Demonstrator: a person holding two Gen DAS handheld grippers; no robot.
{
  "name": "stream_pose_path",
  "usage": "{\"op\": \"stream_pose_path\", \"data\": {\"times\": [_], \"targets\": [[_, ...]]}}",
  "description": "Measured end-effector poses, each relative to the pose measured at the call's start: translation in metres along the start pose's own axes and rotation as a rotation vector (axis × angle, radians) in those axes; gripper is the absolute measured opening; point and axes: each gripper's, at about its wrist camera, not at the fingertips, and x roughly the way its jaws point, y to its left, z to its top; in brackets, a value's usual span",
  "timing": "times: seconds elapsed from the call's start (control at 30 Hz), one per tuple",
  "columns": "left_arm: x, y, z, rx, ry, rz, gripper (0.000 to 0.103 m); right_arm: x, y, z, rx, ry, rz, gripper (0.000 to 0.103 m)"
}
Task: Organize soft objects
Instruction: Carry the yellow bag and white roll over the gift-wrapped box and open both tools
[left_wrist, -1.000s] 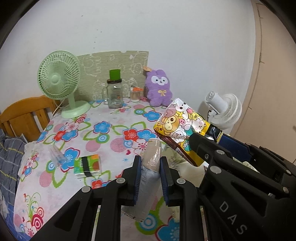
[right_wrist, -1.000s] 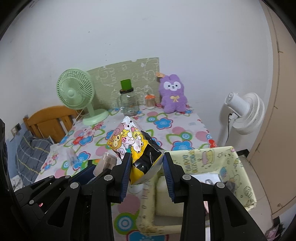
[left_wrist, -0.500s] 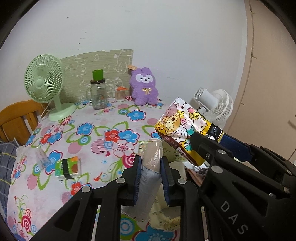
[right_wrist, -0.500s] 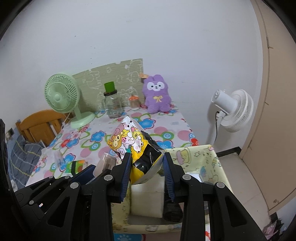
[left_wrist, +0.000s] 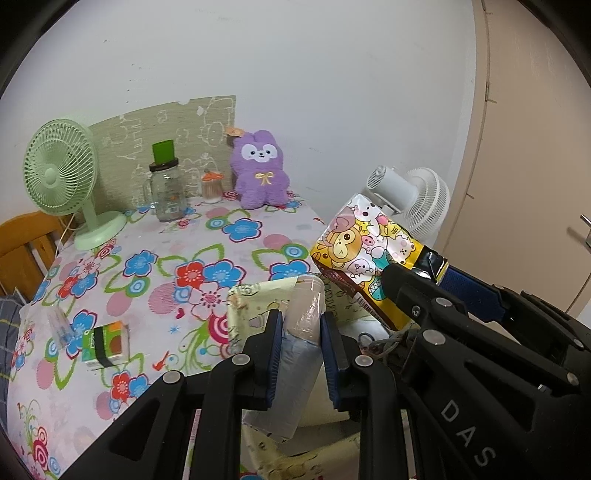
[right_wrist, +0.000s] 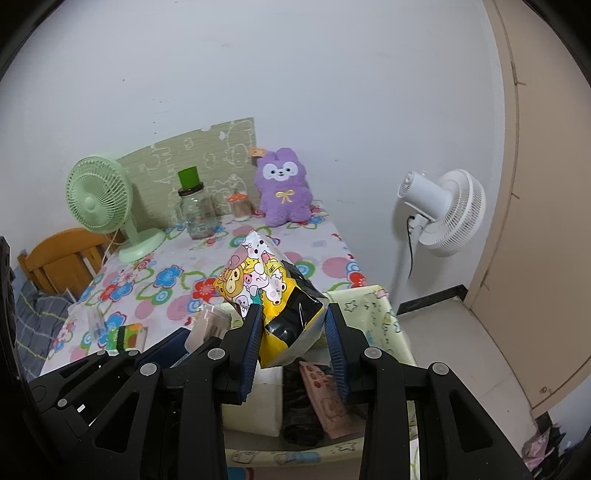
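**Two packs carried over the bin**

My left tongs (left_wrist: 301, 352) clamp a grey-blue wrapped pack (left_wrist: 295, 365); my right tongs (right_wrist: 291, 341) pinch a cartoon snack bag (right_wrist: 266, 291). Both hang above the yellow fabric bin (right_wrist: 376, 306) beside the floral desk (left_wrist: 147, 258). I judge this the carry-to-drop step: next, lower each and let go. Both tongs tilt forward and downward, side by side.

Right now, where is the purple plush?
In both wrist views the purple plush sits at the table's far edge against the wall, just right of the small jar.
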Motion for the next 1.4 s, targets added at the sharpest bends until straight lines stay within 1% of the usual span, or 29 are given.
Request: {"op": "stream_pose_path", "data": {"times": [0.4,0.53,0.63,0.77,0.8,0.87,0.97,1.07,1.17,1.27,1.37,1.4], "targets": [[0.022,-0.017,0.003,0.024,0.027,-0.028,0.022,0.013,-0.024,0.0,0.036,0.016,-0.037,0.037],[0.03,-0.019,0.001,0.033,0.034,-0.018,0.04,0.019,-0.029,-0.003,0.044,0.029,-0.041,0.037],[0.036,-0.019,-0.001,0.035,0.052,-0.015,0.044,0.026,-0.032,-0.006,0.051,0.047,-0.042,0.037],[0.043,-0.018,-0.004,0.04,0.074,-0.006,0.061,0.034,-0.034,-0.01,0.056,0.07,-0.04,0.037],[0.044,-0.018,-0.005,0.041,0.078,-0.003,0.063,0.035,-0.034,-0.011,0.056,0.074,-0.039,0.037],[0.046,-0.017,-0.006,0.042,0.086,0.009,0.07,0.039,-0.033,-0.013,0.058,0.086,-0.034,0.037],[0.046,-0.015,-0.008,0.049,0.093,0.023,0.078,0.043,-0.033,-0.014,0.063,0.095,-0.025,0.037],[0.046,-0.014,-0.009,0.059,0.103,0.036,0.082,0.046,-0.032,-0.016,0.066,0.106,-0.013,0.037],[0.046,-0.014,-0.01,0.064,0.11,0.04,0.084,0.048,-0.031,-0.018,0.065,0.114,-0.008,0.039],[0.044,-0.013,-0.012,0.071,0.111,0.036,0.086,0.049,-0.03,-0.019,0.069,0.121,-0.007,0.042],[0.04,-0.014,-0.013,0.076,0.108,0.03,0.088,0.048,-0.029,-0.019,0.074,0.129,-0.002,0.051],[0.04,-0.014,-0.013,0.077,0.107,0.029,0.088,0.047,-0.029,-0.019,0.075,0.129,-0.003,0.059]]}}
